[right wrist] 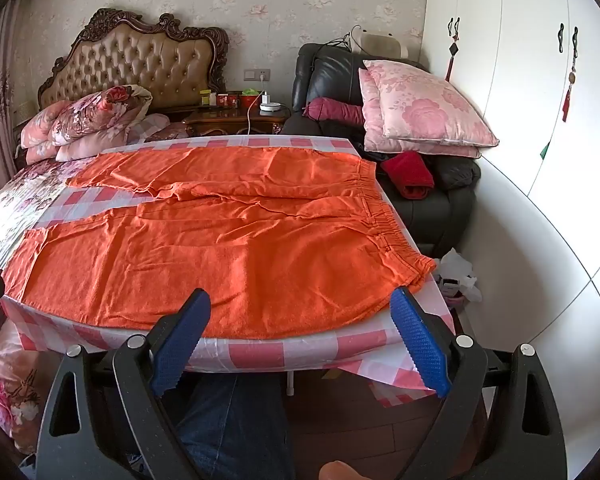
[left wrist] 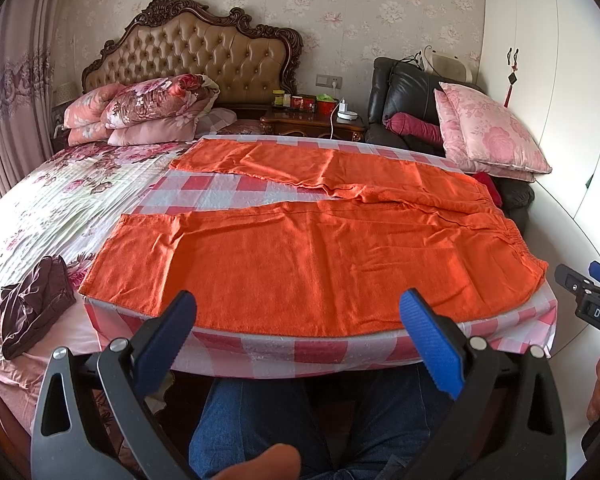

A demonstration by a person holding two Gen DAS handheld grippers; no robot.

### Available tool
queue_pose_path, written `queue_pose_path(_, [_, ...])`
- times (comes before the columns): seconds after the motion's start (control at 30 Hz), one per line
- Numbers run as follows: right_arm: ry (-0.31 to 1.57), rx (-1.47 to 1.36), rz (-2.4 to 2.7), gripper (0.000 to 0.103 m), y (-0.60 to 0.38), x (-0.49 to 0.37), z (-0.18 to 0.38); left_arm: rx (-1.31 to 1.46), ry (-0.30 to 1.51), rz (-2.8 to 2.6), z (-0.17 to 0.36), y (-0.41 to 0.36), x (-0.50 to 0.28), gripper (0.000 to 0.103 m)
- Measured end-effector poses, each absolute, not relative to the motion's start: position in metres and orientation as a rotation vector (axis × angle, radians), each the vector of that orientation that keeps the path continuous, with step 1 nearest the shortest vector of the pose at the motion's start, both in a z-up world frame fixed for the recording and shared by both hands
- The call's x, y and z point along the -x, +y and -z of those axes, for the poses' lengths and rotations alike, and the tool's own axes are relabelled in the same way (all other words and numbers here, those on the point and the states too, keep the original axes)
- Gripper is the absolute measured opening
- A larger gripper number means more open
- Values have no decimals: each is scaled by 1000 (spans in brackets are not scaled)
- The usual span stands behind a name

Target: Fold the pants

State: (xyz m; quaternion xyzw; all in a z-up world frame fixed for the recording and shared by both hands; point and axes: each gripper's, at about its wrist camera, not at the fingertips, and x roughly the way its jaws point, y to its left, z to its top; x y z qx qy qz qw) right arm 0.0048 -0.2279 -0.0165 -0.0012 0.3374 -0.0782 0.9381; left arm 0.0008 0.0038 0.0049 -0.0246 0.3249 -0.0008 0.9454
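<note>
Orange pants [left wrist: 300, 256] lie spread flat on a table covered by a pink-and-white checked cloth [left wrist: 260, 350]. The elastic waistband [right wrist: 384, 220] is at the right and both legs run left, with a gap between them at the cuffs. My left gripper [left wrist: 298, 308] hovers open just before the table's near edge, in front of the near leg, holding nothing. My right gripper [right wrist: 300, 304] is likewise open and empty, in front of the near hip area of the pants [right wrist: 220, 248]. The right gripper's tip [left wrist: 588, 292] also shows at the right edge of the left wrist view.
A bed with a floral cover [left wrist: 60, 200] and stacked quilts [left wrist: 148, 112] sits left of the table, with a dark maroon garment [left wrist: 32, 308] on it. A black armchair [right wrist: 328, 76] with pink pillows [right wrist: 420, 108] and a white wardrobe [right wrist: 540, 80] stand right. A person's jeans-clad legs [left wrist: 260, 420] are below.
</note>
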Motion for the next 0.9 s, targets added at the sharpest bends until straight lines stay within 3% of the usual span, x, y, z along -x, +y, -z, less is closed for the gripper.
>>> queue_pose_path(0.9, [687, 2, 160, 88, -229, -5, 17, 54, 664, 3, -4, 5, -1, 102])
